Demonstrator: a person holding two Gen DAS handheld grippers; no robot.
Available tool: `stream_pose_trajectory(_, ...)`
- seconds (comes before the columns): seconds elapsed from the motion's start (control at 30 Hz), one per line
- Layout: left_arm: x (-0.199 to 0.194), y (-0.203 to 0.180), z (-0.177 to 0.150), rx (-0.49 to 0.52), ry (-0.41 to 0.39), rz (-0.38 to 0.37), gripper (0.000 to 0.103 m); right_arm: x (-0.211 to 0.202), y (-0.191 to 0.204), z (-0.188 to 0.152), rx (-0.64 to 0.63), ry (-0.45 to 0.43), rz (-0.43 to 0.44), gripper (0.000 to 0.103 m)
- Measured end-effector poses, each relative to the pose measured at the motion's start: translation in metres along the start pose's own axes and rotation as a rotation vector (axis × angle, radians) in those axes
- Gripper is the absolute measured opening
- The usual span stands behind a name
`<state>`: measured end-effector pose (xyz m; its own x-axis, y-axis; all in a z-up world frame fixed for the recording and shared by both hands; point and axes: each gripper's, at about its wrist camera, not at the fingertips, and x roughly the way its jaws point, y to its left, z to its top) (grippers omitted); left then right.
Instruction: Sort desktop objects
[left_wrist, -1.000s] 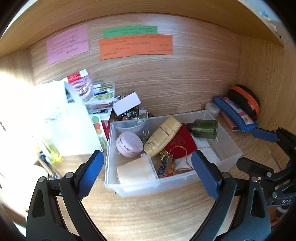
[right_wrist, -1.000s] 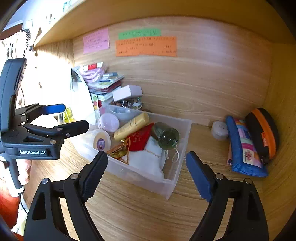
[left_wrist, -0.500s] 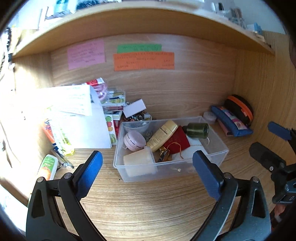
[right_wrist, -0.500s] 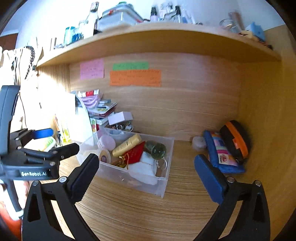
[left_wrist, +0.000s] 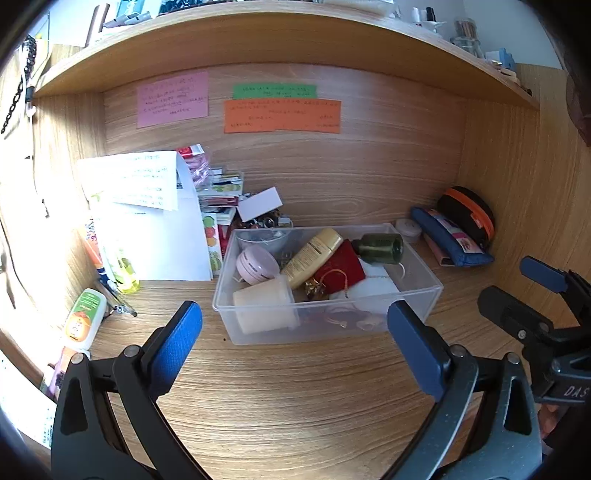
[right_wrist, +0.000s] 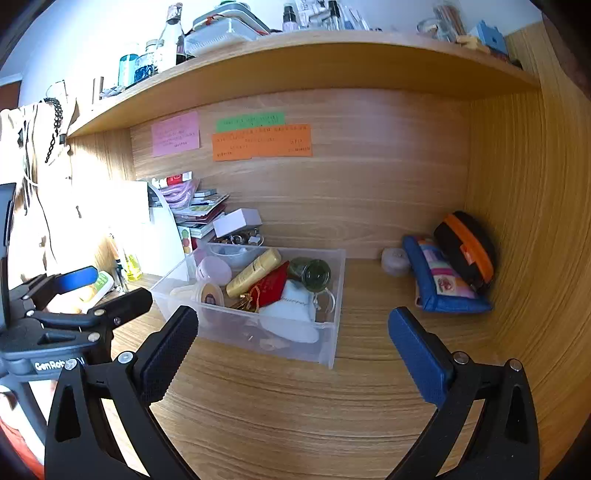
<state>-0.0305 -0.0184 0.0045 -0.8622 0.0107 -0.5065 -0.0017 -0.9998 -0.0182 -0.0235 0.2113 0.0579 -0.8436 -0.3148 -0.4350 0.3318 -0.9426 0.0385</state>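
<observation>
A clear plastic bin (left_wrist: 421, 299) (right_wrist: 332, 332) sits on the wooden desk. In it lie a yellow tube (left_wrist: 314, 253) (right_wrist: 255, 271), a pink jar (left_wrist: 256, 264) (right_wrist: 214, 271), a dark green bottle (left_wrist: 380, 247) (right_wrist: 314, 273), a red pouch (left_wrist: 340, 267) (right_wrist: 271, 286), a white cloth (right_wrist: 291, 310) and a cream tape roll (left_wrist: 264, 308) (right_wrist: 208, 293). My left gripper (left_wrist: 295, 339) hangs open in front of the bin, holding nothing. My right gripper (right_wrist: 291, 339) is open too, empty, nearer the bin's right corner.
A blue pencil case (left_wrist: 450, 240) (right_wrist: 439, 280) and a black-and-orange pouch (left_wrist: 469, 216) (right_wrist: 467, 247) lean in the right corner beside a small white jar (left_wrist: 408, 229) (right_wrist: 395, 260). White paper (left_wrist: 147, 218), stacked books (right_wrist: 199, 214) and a green-capped tube (left_wrist: 85, 314) crowd the left.
Both grippers have drawn back from the bin, so it looks smaller and the shelf above shows. The right gripper's jaws have spread a little wider.
</observation>
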Motion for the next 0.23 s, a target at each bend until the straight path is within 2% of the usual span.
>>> stream_pose_trajectory(0.23,0.0012,-0.0024,0.0012,0.016,-0.014,0.01,0.101,0.0109,-0.0076,-0.0033,0.04,0.03,0.025,0.103)
